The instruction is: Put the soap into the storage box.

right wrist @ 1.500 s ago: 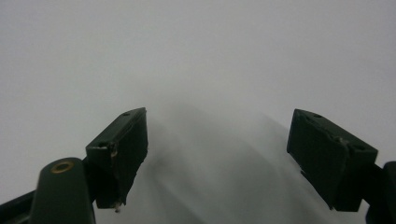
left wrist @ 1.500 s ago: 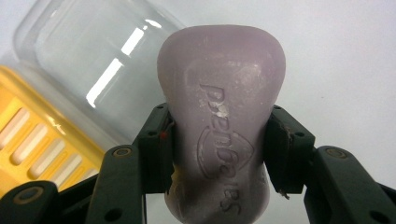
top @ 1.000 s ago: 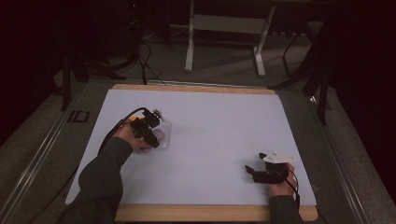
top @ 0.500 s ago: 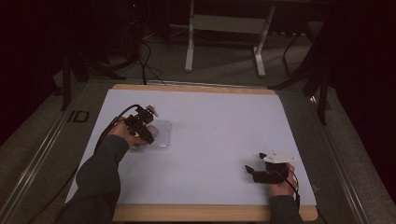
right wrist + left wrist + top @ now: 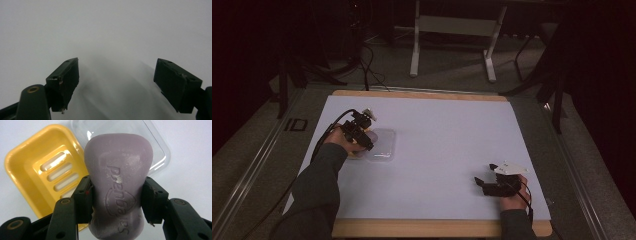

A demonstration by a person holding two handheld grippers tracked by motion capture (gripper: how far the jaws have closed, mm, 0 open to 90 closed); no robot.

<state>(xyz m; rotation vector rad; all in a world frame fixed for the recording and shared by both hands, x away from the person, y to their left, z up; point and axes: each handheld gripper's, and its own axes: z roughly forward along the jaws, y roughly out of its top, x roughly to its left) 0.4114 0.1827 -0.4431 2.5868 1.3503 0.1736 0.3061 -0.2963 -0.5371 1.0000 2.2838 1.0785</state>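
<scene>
Landmark: the yellow soap dish (image 5: 37, 177), on the white table cover (image 5: 447, 145) toward its left side — everything else placed from it.

Soap: the purple soap bar (image 5: 117, 182) hangs above the dish's right edge, carried on its narrow waist with the stamped face toward the camera — likely held there because the waist gives the pads a seat.

Left gripper (image 5: 362, 134): over the dish in the high view; its jaws are clamped on the bar's two sides, pads (image 5: 85, 197) pressed flat to the soap, touching nothing else.

Dish: lies open side up, its slotted floor bare, so it looks ready to take the bar.

Clear lid (image 5: 152, 147): flat on the cover just beside the dish, on its far right — set aside, I'd guess, to leave the dish free.

Right gripper (image 5: 484, 184): well apart from the dish, near the table's front right; jaws spread wide over bare cover, holding nothing, fingers (image 5: 65, 80) clear of everything.

Next, as I judge: lower the bar squarely into the dish.
</scene>
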